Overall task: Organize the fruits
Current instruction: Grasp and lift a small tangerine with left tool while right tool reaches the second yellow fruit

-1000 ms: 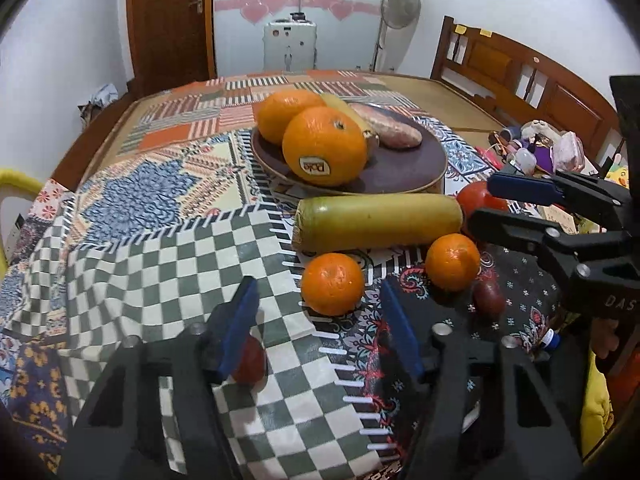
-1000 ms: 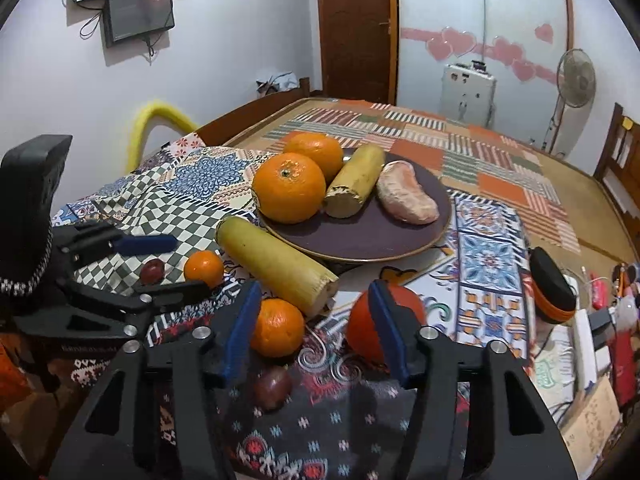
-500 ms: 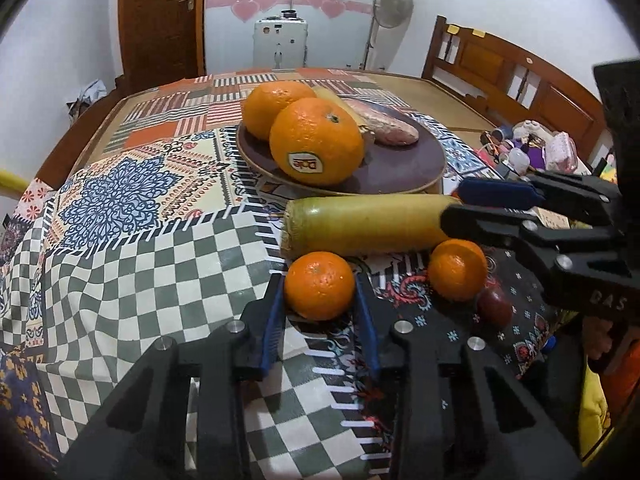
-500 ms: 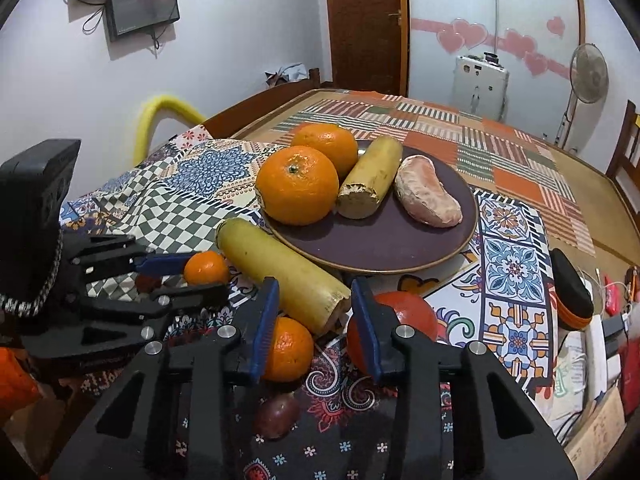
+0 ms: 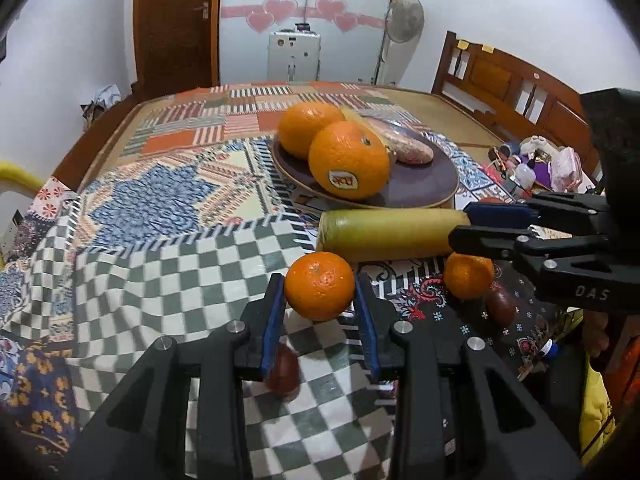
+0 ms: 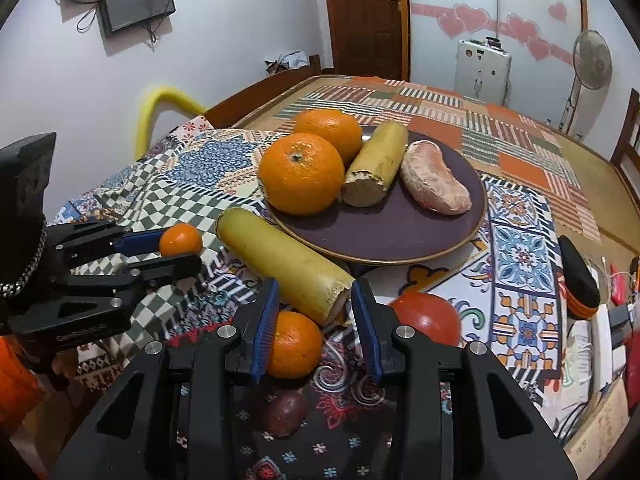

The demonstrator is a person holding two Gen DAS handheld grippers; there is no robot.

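My left gripper (image 5: 320,304) is shut on a small mandarin (image 5: 319,285), which also shows between its fingers in the right wrist view (image 6: 180,240). My right gripper (image 6: 314,312) is partly closed around the cut end of a long yellow cane piece (image 6: 286,266) lying on the cloth; contact is unclear. A second mandarin (image 6: 294,344), a red tomato (image 6: 428,316) and a dark passion fruit (image 6: 284,412) lie by it. A purple plate (image 6: 384,236) holds two oranges (image 6: 301,174), a short cane piece (image 6: 376,170) and a pomelo segment (image 6: 434,182).
Another dark fruit (image 5: 283,368) lies under my left gripper. A patchwork cloth (image 5: 160,184) covers the table. A black and orange case (image 6: 578,284) and clutter sit at the right edge. A wooden bench (image 5: 520,84) stands behind.
My left gripper moved forward and closed on the small mandarin. My right gripper moved forward and narrowed around the end of the long cane piece.
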